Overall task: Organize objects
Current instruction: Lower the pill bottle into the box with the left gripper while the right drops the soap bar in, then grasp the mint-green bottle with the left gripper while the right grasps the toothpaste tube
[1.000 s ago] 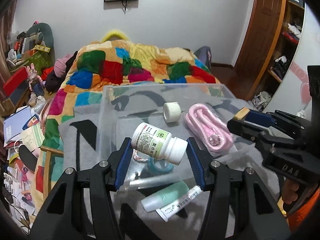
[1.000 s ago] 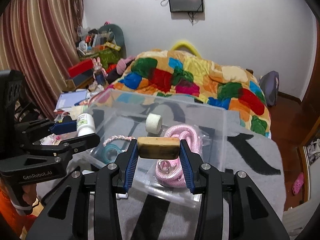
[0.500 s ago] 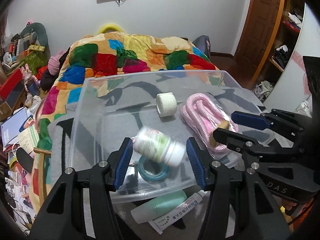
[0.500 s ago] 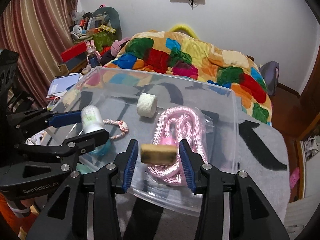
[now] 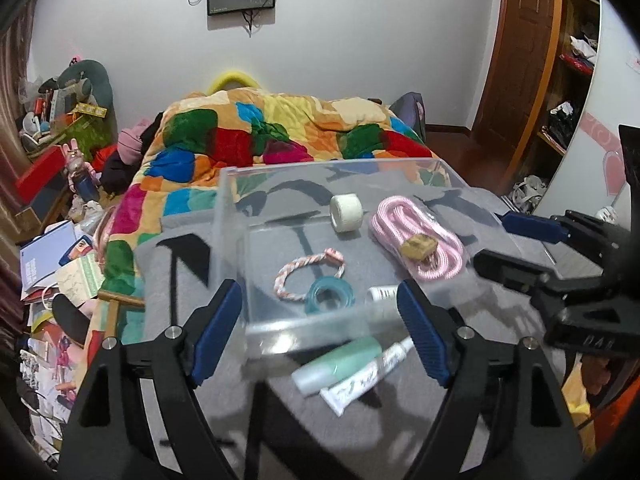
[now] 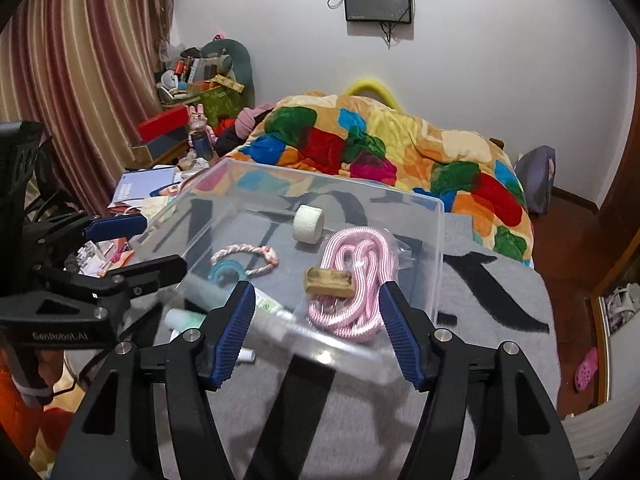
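Both my grippers are empty now, jaws opening with nothing between the pads. The white pill bottle [image 5: 383,293] my left gripper [image 5: 320,332] clamped a second ago lies blurred inside the clear plastic bin [image 5: 228,216], just ahead of its right finger. The tan block [image 6: 330,280] my right gripper [image 6: 316,332] carried rests on the pink coiled rope [image 6: 352,280] straight ahead of it. Only the left view shows the mint tube [image 5: 340,364] and the white tube [image 5: 366,380] clearly, outside the bin beneath the jaws; only the right view shows the striped curtain [image 6: 80,80] far to its left.
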Motion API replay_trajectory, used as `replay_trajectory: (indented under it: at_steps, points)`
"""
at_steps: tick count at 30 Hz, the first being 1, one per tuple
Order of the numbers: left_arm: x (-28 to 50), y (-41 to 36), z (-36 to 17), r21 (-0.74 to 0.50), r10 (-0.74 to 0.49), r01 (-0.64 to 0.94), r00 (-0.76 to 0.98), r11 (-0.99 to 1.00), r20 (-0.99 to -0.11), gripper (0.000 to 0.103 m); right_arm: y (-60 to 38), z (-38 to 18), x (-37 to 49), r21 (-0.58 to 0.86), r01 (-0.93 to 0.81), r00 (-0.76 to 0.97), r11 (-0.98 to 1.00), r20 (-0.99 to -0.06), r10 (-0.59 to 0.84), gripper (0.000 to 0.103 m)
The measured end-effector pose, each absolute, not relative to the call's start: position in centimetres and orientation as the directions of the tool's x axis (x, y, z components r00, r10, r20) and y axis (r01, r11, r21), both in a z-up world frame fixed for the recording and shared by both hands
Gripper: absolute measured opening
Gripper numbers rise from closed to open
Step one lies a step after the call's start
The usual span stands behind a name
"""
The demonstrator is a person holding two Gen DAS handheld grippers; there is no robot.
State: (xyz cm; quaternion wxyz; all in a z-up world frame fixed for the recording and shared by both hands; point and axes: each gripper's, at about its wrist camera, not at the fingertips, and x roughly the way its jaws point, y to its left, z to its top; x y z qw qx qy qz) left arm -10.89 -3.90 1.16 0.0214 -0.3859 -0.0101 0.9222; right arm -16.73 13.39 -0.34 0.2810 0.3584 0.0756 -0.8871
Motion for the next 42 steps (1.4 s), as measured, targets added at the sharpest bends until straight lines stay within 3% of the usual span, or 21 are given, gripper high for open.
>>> replay_trajectory:
  at_steps: [13,15,17,22,35,42]
  points:
    - [-8.1,-3.1,-5.7,-0.038,0.088,-0.098,-0.574,-0.994,-0.814,0.078,12.8,-4.8,-13.7,0.12,0.579,-0.475,-0.807,-0.754,-0.453,0.061]
    - [-8.3,-2.5,-6.5,-0.069,0.12,-0.114,-0.553,-0.991,-0.824,0.069,12.9,-5.3,-14.0,0.132,0.569,-0.465,-0.812,-0.762,-0.45,0.061]
    - [-8.0,-1.6,-6.5,-0.07,0.133,-0.131,-0.569,-0.989,-0.811,0.068,13.2,-5.8,-14.3,0.147,0.554,-0.457,-0.819,-0.769,-0.448,0.061]
    - [-6.8,0.5,-6.4,-0.125,0.235,-0.229,-0.551,-0.965,-0.801,0.045,13.2,-6.3,-14.8,0.179,0.535,-0.439,-0.826,-0.776,-0.453,0.061]
    - [-9.0,-5.9,-5.3,-0.041,0.074,-0.069,-0.586,-0.997,-0.807,0.044,8.7,-8.4,-15.8,0.226,0.523,-0.373,-0.822,-0.806,-0.459,0.061]
    - [-11.3,-5.5,-5.7,-0.085,0.147,-0.133,-0.583,-0.987,-0.799,0.042,8.5,-8.7,-16.3,0.235,0.483,-0.392,-0.843,-0.803,-0.449,0.06]
